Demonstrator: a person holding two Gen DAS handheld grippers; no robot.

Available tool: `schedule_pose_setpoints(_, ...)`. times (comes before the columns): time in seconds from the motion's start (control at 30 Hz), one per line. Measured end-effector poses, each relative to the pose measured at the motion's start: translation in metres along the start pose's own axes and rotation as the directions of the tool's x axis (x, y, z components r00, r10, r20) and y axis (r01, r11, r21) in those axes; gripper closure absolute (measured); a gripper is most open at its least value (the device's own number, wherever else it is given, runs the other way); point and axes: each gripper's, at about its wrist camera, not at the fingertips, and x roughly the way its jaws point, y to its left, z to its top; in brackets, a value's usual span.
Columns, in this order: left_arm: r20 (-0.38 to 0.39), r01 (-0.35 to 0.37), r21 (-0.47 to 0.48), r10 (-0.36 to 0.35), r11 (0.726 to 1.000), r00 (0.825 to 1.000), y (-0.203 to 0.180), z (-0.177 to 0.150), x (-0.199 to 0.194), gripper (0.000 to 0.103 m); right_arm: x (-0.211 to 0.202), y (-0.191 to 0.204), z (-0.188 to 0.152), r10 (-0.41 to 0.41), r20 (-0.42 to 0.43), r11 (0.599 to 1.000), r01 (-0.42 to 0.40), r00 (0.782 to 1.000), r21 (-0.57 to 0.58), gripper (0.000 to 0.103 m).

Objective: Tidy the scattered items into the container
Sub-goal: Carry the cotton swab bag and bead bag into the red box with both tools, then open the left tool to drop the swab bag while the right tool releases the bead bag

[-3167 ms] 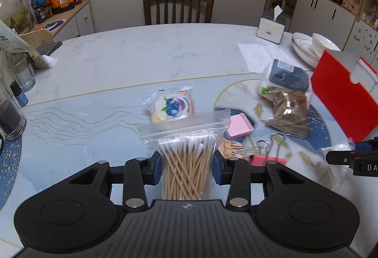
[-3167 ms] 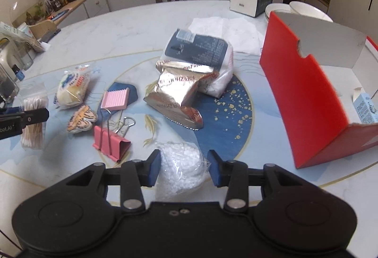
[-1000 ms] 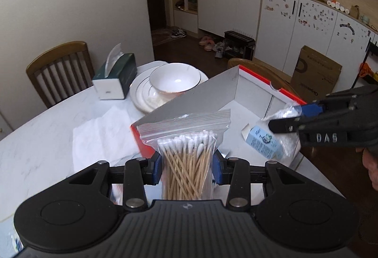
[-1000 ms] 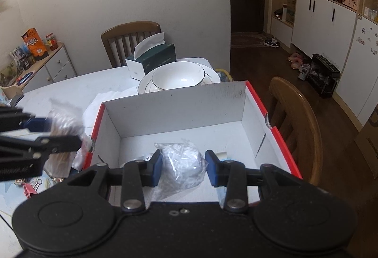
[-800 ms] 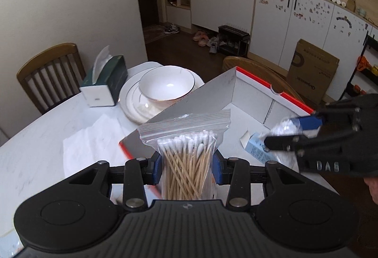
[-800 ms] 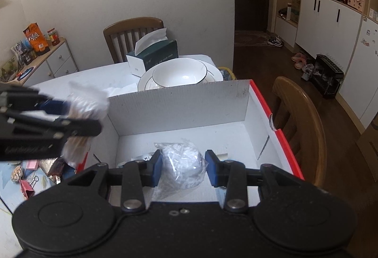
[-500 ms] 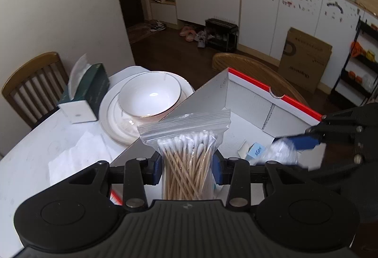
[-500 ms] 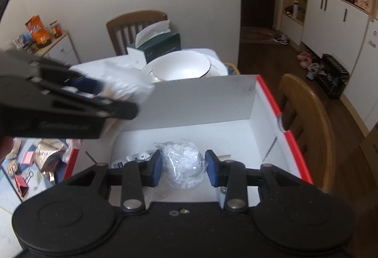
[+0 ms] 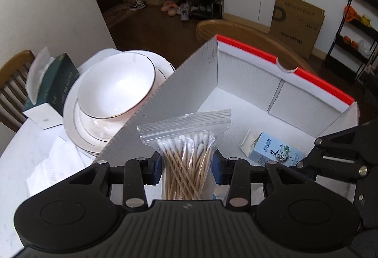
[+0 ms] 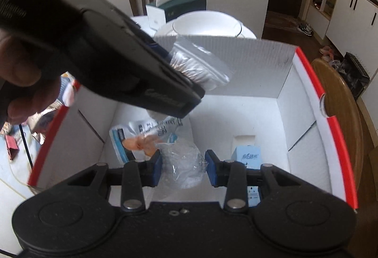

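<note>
My left gripper (image 9: 186,167) is shut on a zip bag of cotton swabs (image 9: 186,158) and holds it above the near left corner of the red-and-white box (image 9: 283,90). My right gripper (image 10: 183,167) is shut on a clear bag of white beads (image 10: 183,168), low inside the box (image 10: 304,83). A small blue carton (image 9: 274,150) and a printed packet (image 10: 139,137) lie on the box floor. The left gripper with the swab bag (image 10: 200,69) shows above the box in the right wrist view. The right gripper's body (image 9: 340,156) shows at the right in the left wrist view.
A stack of white bowls and plates (image 9: 113,92) and a green tissue box (image 9: 49,90) stand on the table just left of the box. A wooden chair (image 10: 340,111) is behind its far side. Loose items (image 10: 14,140) lie on the table to the left.
Both grippers have come over the box. The left one with the swab bag has moved in above the box; the right one has lowered the bead bag deeper into it.
</note>
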Motion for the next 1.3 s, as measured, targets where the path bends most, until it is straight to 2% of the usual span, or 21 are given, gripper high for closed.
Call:
schedule_pose_setpoints(0.43,-0.066,0.068,-0.002,-0.068,0.998,0.996,-0.002,0.007,0.041,0.064,0.025,-0.003,-0.004,-0.011,-0.105,1.000,0.011,0.994,-0.002,0.067)
schedule_pose_setpoints(0.67,-0.111,0.097,-0.024,-0.099,0.995,0.989,-0.004,0.011,0.058,0.063,0.025,-0.005,-0.003,0.002,-0.120,1.000,-0.002,0.993,0.008,0.067)
schedule_pose_setpoints(0.93,-0.139,0.109,0.007,-0.107,0.994,0.985,-0.012,0.010,0.067,0.062,0.023,-0.008,-0.006,0.016,-0.126,0.999,-0.012,0.992,0.032,0.063)
schedule_pose_setpoints(1.0,-0.145,0.114,0.000,-0.112,0.994,0.983,-0.011,0.009,0.068,0.057,0.022,-0.009,-0.006,0.019,-0.129,0.999,-0.015,0.992,0.034,0.062)
schedule_pose_setpoints(1.17,-0.137,0.114,0.001,-0.113,0.993,0.984,-0.011,0.007,0.066,0.046,0.015,-0.012,-0.008,0.012,-0.116,0.999,-0.007,0.993,0.047,0.050)
schedule_pose_setpoints(1.3,-0.117,0.116,-0.012,-0.117,0.993,0.986,-0.010,0.006,0.061,0.042,0.004,-0.016,-0.009,0.016,-0.094,0.999,-0.011,0.995,0.048,0.045)
